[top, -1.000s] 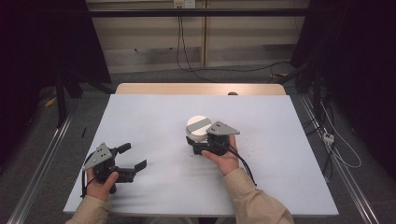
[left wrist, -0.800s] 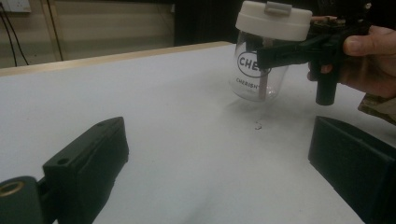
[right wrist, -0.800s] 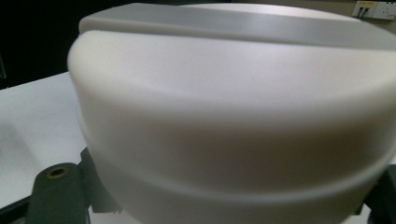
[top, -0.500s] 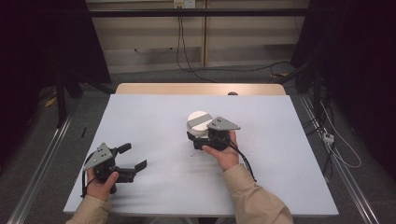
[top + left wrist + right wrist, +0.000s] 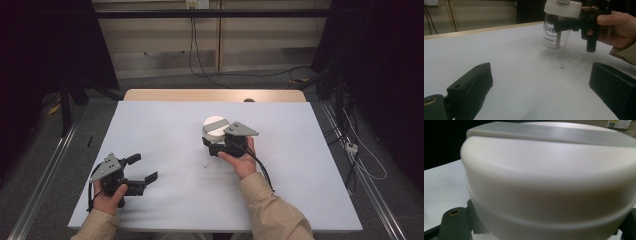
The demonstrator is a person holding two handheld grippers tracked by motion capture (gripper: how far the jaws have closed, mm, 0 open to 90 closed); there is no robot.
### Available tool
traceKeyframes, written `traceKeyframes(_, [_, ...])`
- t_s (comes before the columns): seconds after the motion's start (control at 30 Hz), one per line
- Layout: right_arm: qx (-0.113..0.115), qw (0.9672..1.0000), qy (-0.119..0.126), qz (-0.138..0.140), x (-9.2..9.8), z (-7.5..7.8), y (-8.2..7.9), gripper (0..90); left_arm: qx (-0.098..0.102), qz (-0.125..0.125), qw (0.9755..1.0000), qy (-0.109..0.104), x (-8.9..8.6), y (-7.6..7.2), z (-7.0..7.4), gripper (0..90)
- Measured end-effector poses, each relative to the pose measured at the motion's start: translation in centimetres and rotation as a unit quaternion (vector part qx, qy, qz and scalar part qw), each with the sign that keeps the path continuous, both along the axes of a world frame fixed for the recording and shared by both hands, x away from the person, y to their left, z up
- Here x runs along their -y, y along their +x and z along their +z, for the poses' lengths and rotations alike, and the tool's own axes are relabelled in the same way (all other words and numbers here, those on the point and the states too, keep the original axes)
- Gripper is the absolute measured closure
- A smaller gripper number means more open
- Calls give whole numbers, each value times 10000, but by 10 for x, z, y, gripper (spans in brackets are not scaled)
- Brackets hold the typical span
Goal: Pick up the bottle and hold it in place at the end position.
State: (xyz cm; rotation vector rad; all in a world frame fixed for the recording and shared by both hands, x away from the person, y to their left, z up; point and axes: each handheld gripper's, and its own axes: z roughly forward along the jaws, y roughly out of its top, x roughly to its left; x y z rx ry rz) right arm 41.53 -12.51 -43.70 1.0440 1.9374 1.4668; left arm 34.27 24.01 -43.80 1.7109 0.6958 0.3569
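High view: right gripper (image 5: pixel 216 145) clamped on a clear glass jar with a white plastic lid (image 5: pixel 215 126), mid-table on the pale grey table (image 5: pixel 165 125). Left gripper (image 5: pixel 140 169) near the front left edge, jaws spread, nothing between them.

Left gripper view: jar (image 5: pixel 556 37) lifted just above the tabletop, upright, black jaws pinching it below the lid.

Right gripper view: white lid (image 5: pixel 549 177) close up, between the jaws.

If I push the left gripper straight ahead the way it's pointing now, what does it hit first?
Most likely the clear jar that the right gripper holds off the table. The left gripper has bare tabletop ahead until then, though depth is hard to judge.
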Motion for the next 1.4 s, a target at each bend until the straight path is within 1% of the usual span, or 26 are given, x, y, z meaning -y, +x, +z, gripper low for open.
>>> traceKeyframes(0.1, [16, 10000, -55, -9, 1, -2, 2, 186, -1, 0, 10000, -2, 0, 0, 0, 46])
traceKeyframes(0.27, [-22, 10000, -66, -35, 2, -5, 4, 186, -14, -15, 10000, 17, 0, 0, 0, 46])
traceKeyframes(0.4, [-9, 10000, -85, -35, 3, -7, 6, 185, -13, -12, 10000, 21, 0, 0, 0, 46])
traceKeyframes(1.0, [-22, 9999, -74, -93, 5, -13, 13, 186, -37, -28, 10000, 11, 1, 1, -1, 46])
traceKeyframes(1.13, [-36, 9999, -139, -74, 6, -13, 15, 185, -35, -24, 10000, 20, 1, 1, -1, 46])
traceKeyframes(1.23, [-9, 9999, -71, -84, 4, -12, 16, 186, -35, -24, 10000, 0, 1, 1, -1, 46])
traceKeyframes(1.3, [8, 9998, -185, -87, 1, -12, 17, 186, -34, -33, 10000, 10, 1, 1, -1, 46])
traceKeyframes(1.4, [-24, 9998, -176, -87, 0, -13, 18, 186, -46, -18, 10000, 11, 1, 1, -2, 46])
